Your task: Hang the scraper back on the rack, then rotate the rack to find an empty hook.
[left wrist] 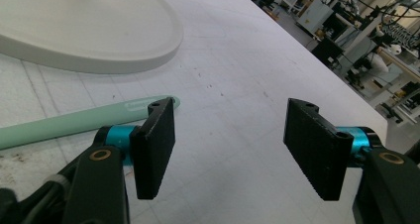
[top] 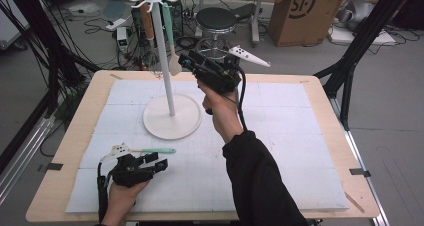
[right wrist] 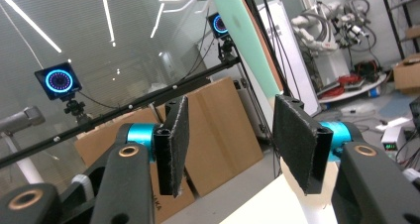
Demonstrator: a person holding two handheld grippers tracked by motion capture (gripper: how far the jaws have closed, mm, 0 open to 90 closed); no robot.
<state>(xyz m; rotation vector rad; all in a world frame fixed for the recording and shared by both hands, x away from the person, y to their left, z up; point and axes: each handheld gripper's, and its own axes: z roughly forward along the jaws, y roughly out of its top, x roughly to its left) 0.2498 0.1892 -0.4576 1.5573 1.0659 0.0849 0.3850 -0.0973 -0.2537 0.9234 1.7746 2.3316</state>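
The rack (top: pixel 171 98) is a smooth white stand: a round flat base on the table, a slim upright pole, and a ring of thin curved hooks at the top. Two utensils hang from the hooks. One is a spatula (top: pixel 170 41) with a matt mint-green handle and a cream blade; the other has a brown handle (top: pixel 147 21).

The right gripper (top: pixel 186 62) is raised beside the pole, just next to the spatula's blade. Its jaws stand spread apart, and no pad presses on anything. In the right gripper view the mint handle (right wrist: pixel 242 30) runs up behind the gap between the two flat, black, rough-faced pads (right wrist: pixel 292 135).

The left gripper (top: pixel 157 163) rests low near the table's front left. Its jaws are spread wide with nothing between them. A second utensil (top: pixel 145 150), with a long mint-green handle and a white head, lies flat on the white mat (top: pixel 280 151) just beyond this gripper. In the left gripper view the rounded handle end (left wrist: pixel 74 122) lies just behind the left pad, apart from its gripping face.

The mat is pale, faintly gridded and lightly marked, over a light wooden table (top: pixel 80 121).
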